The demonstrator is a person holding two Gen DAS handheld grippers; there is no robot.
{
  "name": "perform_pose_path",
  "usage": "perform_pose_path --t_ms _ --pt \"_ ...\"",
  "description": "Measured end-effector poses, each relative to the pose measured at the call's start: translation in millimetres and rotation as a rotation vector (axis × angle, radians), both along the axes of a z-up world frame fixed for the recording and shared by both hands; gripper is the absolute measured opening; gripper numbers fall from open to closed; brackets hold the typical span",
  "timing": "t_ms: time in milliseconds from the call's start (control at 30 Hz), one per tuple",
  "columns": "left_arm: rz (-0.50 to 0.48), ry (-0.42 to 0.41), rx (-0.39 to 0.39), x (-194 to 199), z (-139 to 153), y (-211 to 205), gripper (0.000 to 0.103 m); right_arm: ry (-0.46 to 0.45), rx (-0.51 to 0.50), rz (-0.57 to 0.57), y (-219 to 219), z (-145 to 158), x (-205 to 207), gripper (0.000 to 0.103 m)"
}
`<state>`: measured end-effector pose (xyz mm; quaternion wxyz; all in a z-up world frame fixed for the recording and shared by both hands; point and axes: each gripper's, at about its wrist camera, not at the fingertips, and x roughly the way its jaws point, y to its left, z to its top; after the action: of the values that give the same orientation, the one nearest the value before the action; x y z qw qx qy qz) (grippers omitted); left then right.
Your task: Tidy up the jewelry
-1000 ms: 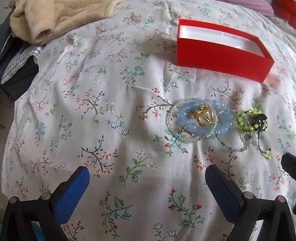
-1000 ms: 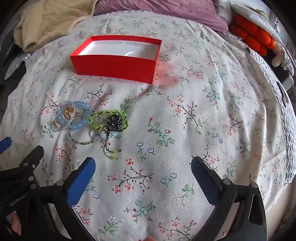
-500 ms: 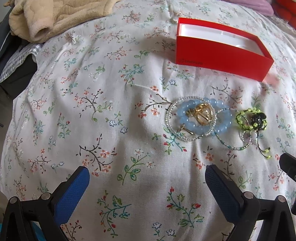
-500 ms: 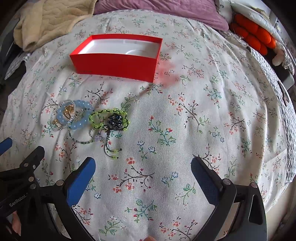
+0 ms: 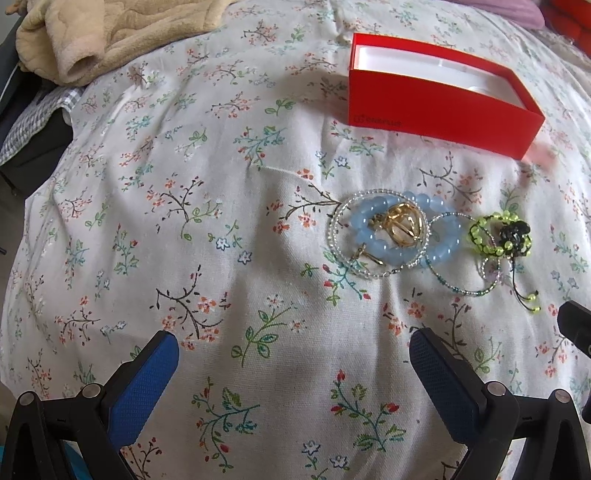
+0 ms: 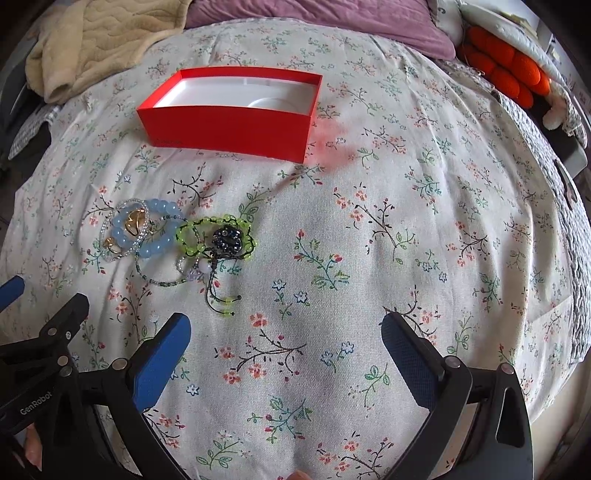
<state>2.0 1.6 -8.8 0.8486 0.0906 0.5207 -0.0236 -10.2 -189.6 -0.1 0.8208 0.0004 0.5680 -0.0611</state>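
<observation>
1. Red cardboard forms the open box (image 6: 225, 127), which sits on the flower-printed bedsheet (image 6: 369, 258); its white inside holds nothing that shows.
2. The jewelry lies in one tangled cluster on the bedsheet, nearer the cameras than the box and apart from it.
3. At the cluster's left end a blue bead bracelet (image 5: 369, 242) and a clear bead bracelet (image 5: 332, 230) overlap, with a gold piece (image 5: 400, 225) resting on top of them.
4. A thin green-beaded strand (image 5: 458, 290) loops out from under the blue beads toward the right end.
5. At the right end sits a lime-green bead bracelet (image 6: 192, 230) with a dark bead cluster (image 6: 229, 238) on it; black cords tipped with lime beads trail from it toward the cameras.
6. The left claw (image 5: 293, 380) hovers above the sheet short of the cluster, its blue-padded fingers spread wide with nothing between them.
7. The right claw (image 6: 286, 362) is likewise spread apart and holds nothing, with the jewelry ahead and to its left.
8. In the right wrist view the left claw's black frame shows at the lower left edge.
9. A beige blanket (image 6: 92, 40) is heaped at the far left of the bed, and a purple pillow (image 6: 332, 18) lies at its far end.
</observation>
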Motion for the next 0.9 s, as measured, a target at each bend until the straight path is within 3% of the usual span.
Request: perform_pose_path --t_ms 900 --pt "-0.003 0.002 -0.001 0.7 1.4 -0.5 0.102 -0.003 0.005 -0.011 -2.7 1.5 0.2 0.103"
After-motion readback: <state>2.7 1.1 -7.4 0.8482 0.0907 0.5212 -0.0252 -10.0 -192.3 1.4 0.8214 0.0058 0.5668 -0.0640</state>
